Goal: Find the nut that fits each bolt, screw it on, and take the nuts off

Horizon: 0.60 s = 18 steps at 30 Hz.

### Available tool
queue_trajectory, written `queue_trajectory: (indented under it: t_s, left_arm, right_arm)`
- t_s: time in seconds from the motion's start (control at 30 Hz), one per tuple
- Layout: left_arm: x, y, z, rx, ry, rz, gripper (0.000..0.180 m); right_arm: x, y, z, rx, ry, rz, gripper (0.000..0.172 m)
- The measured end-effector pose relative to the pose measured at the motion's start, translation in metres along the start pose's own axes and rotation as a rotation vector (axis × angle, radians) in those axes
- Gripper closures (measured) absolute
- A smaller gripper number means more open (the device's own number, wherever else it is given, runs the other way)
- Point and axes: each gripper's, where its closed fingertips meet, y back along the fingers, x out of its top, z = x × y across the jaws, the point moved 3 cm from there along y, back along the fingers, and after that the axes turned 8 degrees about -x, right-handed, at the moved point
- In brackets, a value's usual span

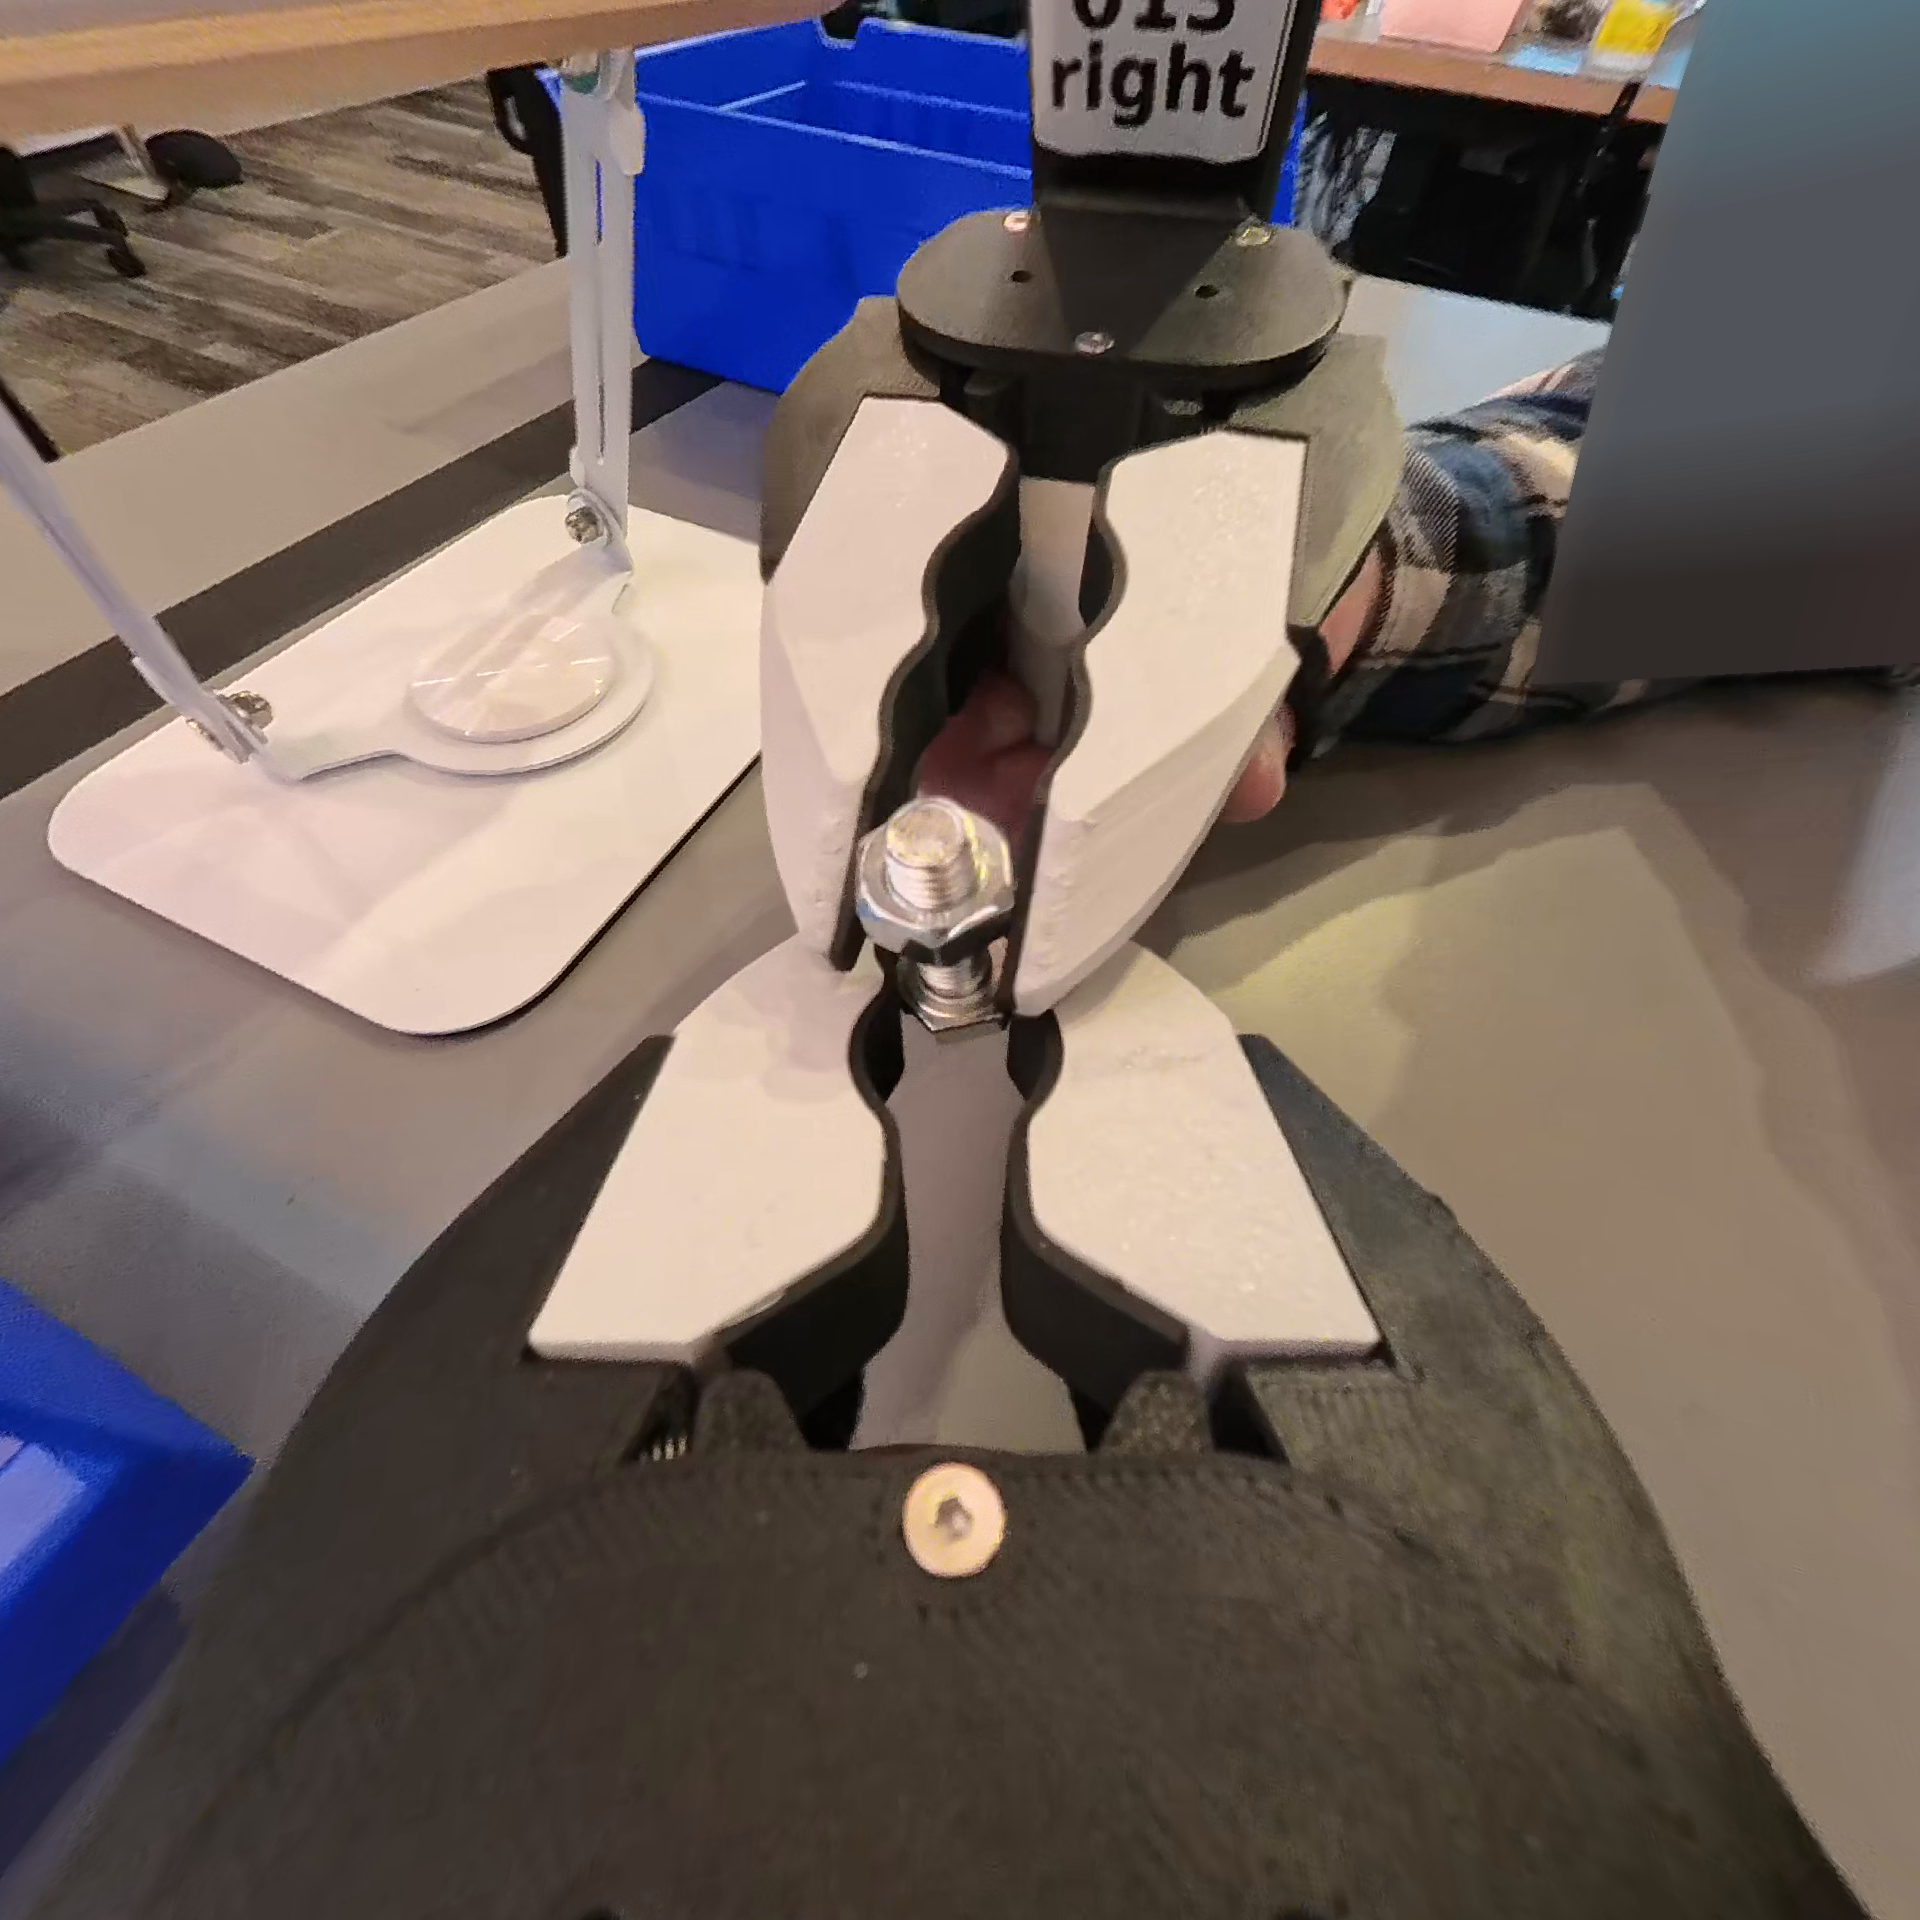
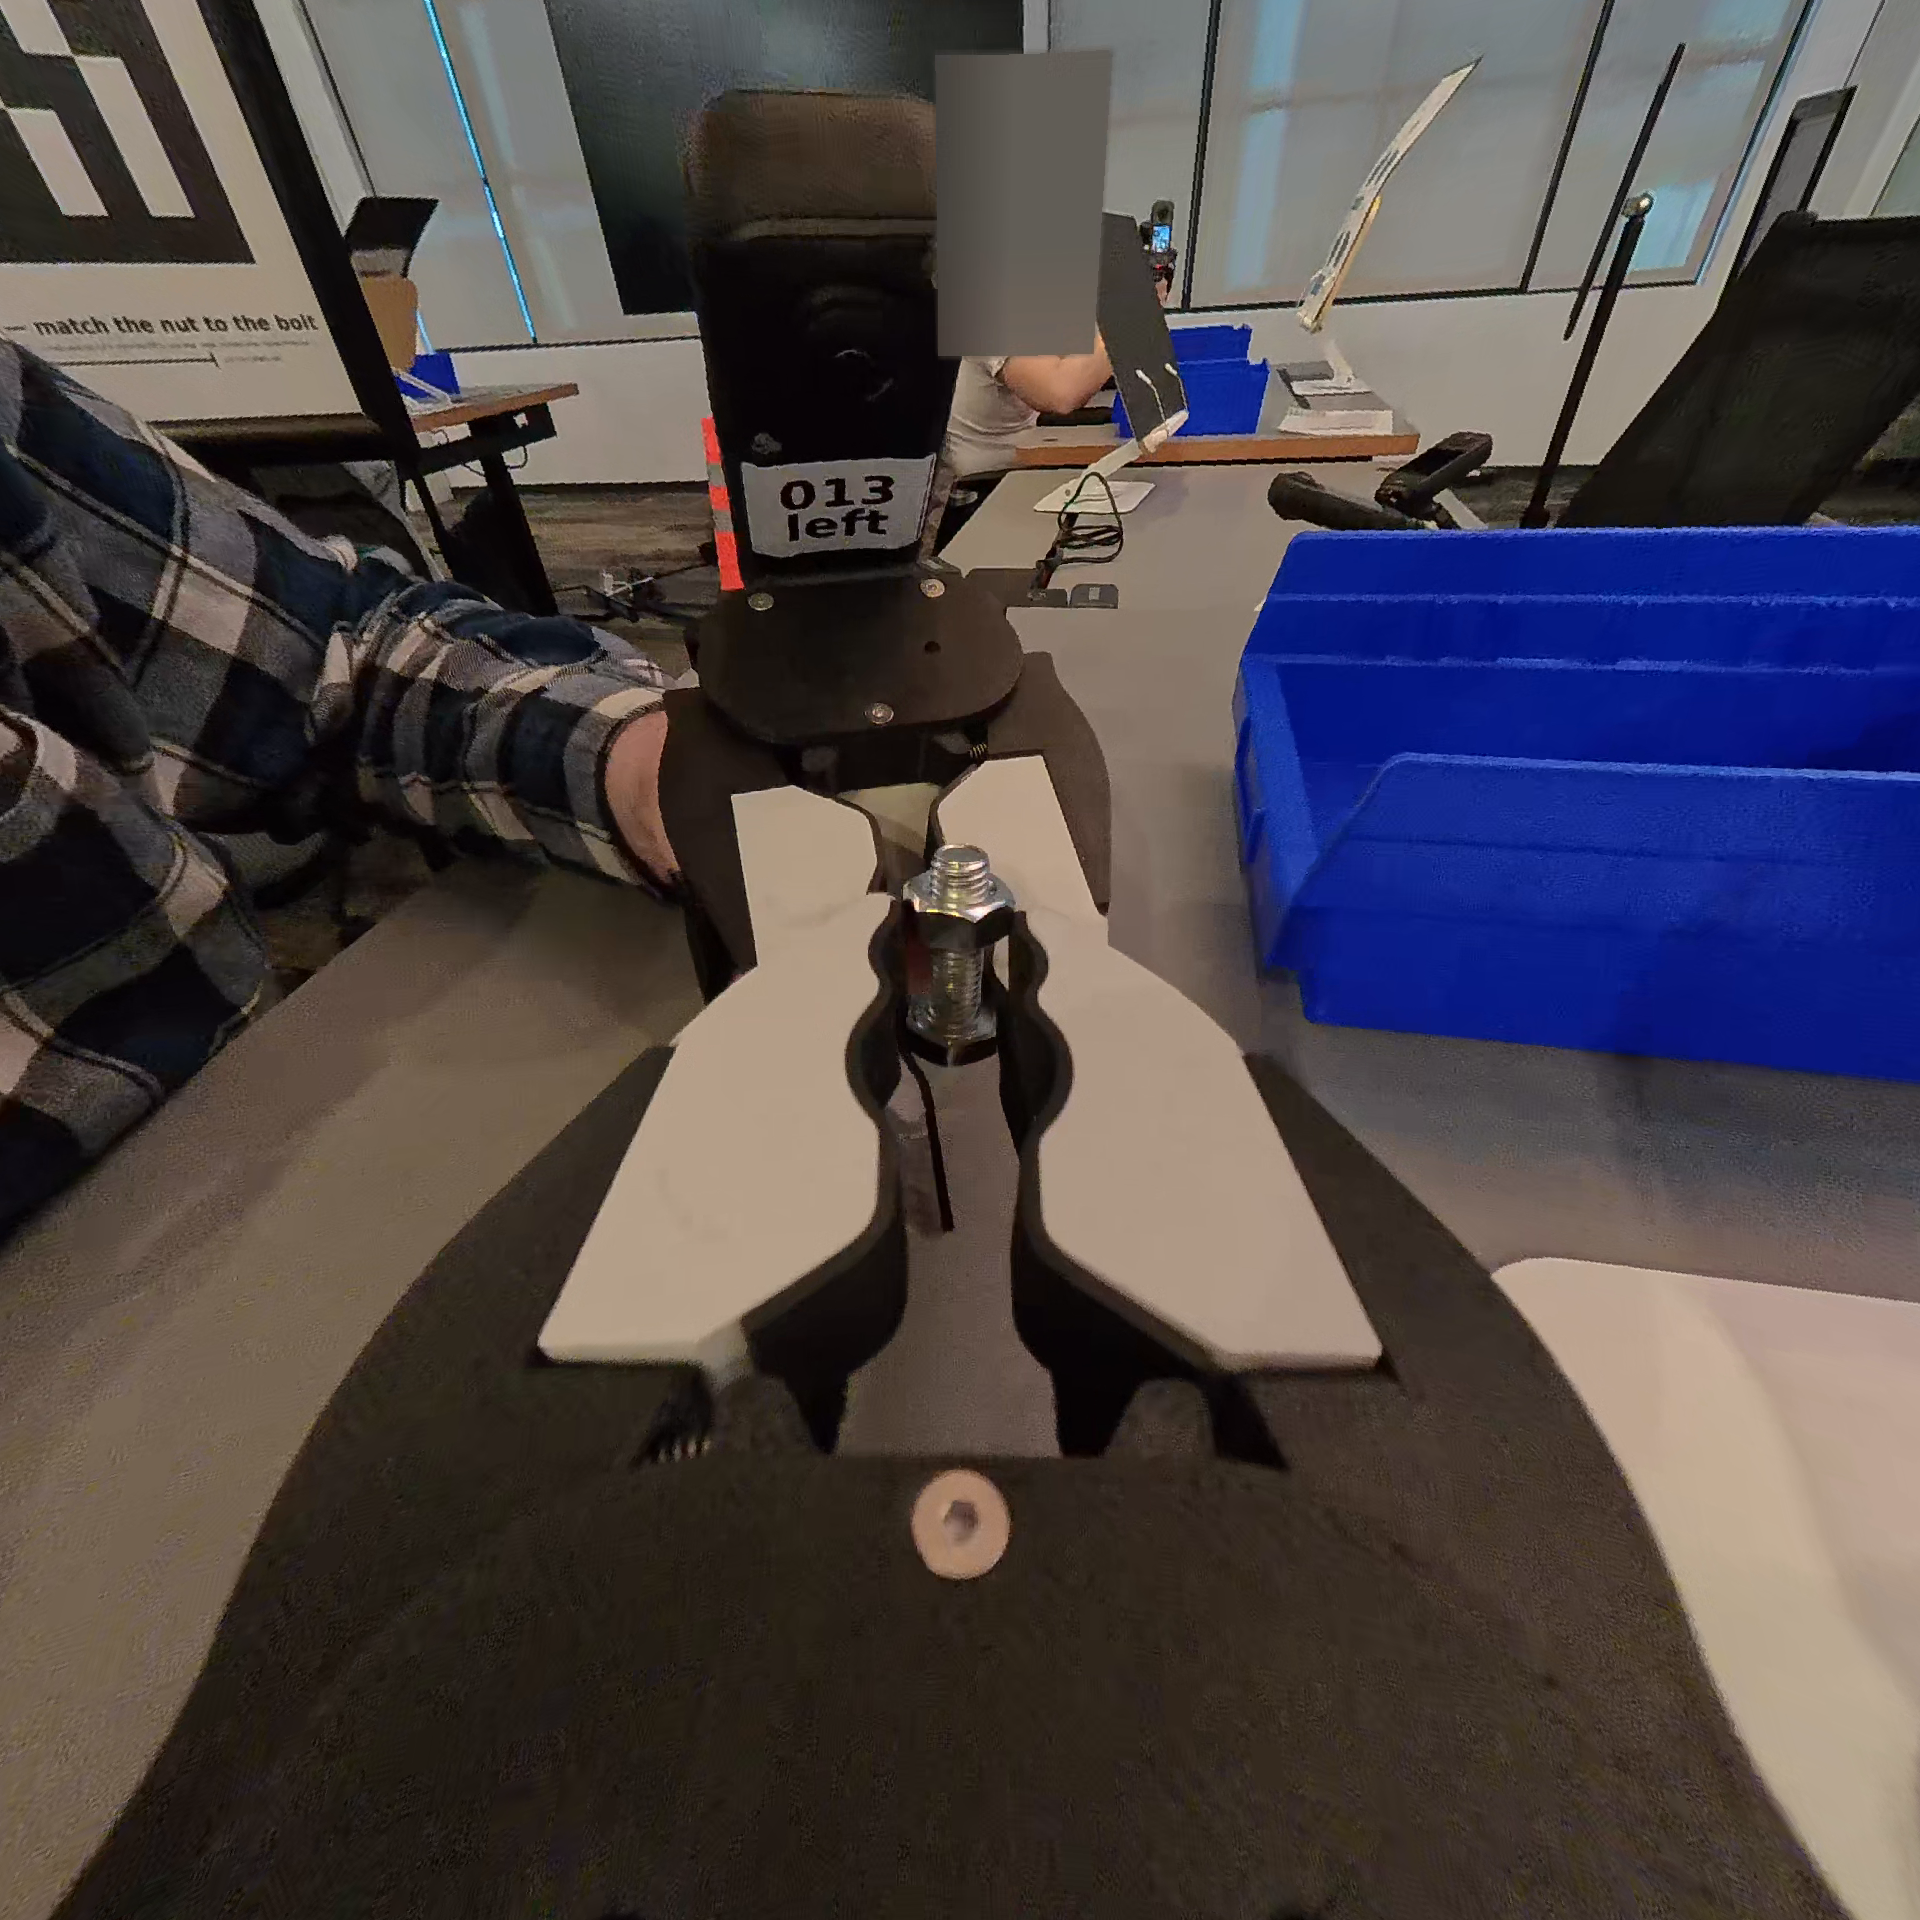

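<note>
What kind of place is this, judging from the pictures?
Probably an office or lab set up for hands-on tests: grey work tables, blue storage bins, office chairs and more desks by large windows behind.

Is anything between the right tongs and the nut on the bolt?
Nothing visible does: the right tongs already close on the silver hex nut, threaded on the upright silver steel bolt, whose head the left tongs hold.

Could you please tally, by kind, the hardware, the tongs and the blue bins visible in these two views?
Bolt: 1
Nut: 1
Tongs: 2, left and right
Blue bins: at least 2, one near the right tongs, another at the left view's corner
Total: 6
</note>
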Motion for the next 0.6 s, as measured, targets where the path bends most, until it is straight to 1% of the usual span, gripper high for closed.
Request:
queue_trajectory:
  t_s: [0.07,0.13,0.27,0.3,0.33,0.37,0.4,0.43,0.5,0.6]
  left_arm:
    - [0.001,0.0,-0.001,0.012,-0.01,0.015,0.162]
    - [-0.001,-0.002,-0.001,0.029,-0.022,-0.005,0.146]
    - [0.001,-0.001,-0.002,0.035,-0.006,0.01,0.122]
    - [0.002,0.0,-0.001,0.022,-0.002,0.019,0.124]
    - [0.003,0.001,0.001,0.001,-0.011,0.026,0.143]
    - [0.004,0.003,0.004,-0.017,-0.036,0.03,0.174]
    - [0.004,0.004,0.003,-0.006,-0.05,0.022,0.18]
    - [0.003,0.005,0.001,0.014,-0.052,0.004,0.18]
    - [0.003,0.008,-0.003,0.046,-0.056,0.003,0.18]
    - [0.004,0.009,-0.003,0.042,-0.057,0.007,0.18]
  right_arm:
    - [0.002,0.001,0.0,-0.01,0.0,0.009,0.154]
    - [0.005,0.004,0.002,-0.028,0.001,0.018,0.154]
    - [0.016,0.014,0.009,-0.094,0.007,0.038,0.154]
    - [0.023,0.019,0.008,-0.106,0.019,0.05,0.154]
    - [0.032,0.026,0.007,-0.127,0.035,0.055,0.153]
    - [0.041,0.033,0.007,-0.151,0.057,0.053,0.153]
    - [0.053,0.044,0.006,-0.173,0.084,0.058,0.153]
    - [0.067,0.057,0.005,-0.201,0.11,0.073,0.153]
    - [0.096,0.094,0.011,-0.305,0.145,0.097,0.153]
    - [0.133,0.166,0.027,-0.503,0.19,0.134,0.154]
